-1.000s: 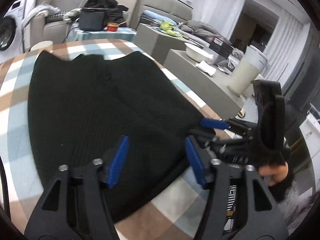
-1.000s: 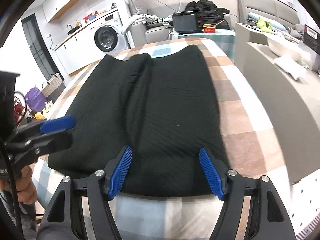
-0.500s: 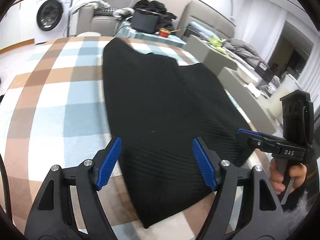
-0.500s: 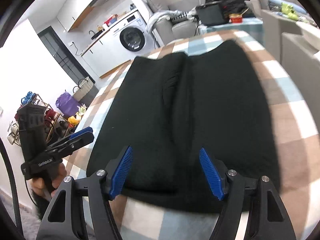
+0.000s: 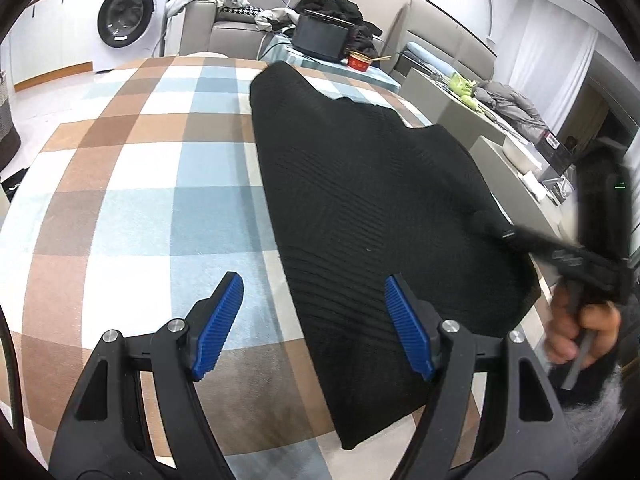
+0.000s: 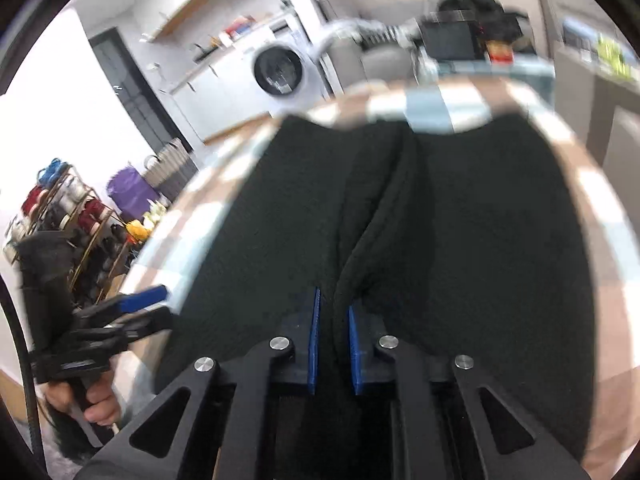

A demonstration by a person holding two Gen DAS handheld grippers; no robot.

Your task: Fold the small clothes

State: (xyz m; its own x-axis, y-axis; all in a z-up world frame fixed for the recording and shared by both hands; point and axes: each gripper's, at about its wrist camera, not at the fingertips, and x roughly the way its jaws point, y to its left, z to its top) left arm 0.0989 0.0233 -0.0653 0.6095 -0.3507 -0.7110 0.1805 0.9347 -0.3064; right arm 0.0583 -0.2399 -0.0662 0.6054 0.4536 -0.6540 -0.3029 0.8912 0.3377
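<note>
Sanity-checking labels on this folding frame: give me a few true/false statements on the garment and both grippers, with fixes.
1. The black garment lies on a checked cloth. True.
2. The right gripper stands wide open over bare cloth. False: its fingers are closing, with a ridge of black fabric between them.
3. The left gripper is open. True; nothing is pinched, its right finger over the garment's edge.
4. The garment is red. False: it is black.
5. A washing machine stands in the background. True.

Left claw point(image 5: 312, 324) open above black garment's point(image 5: 372, 204) edge on checked cloth point(image 5: 132, 184).
</note>
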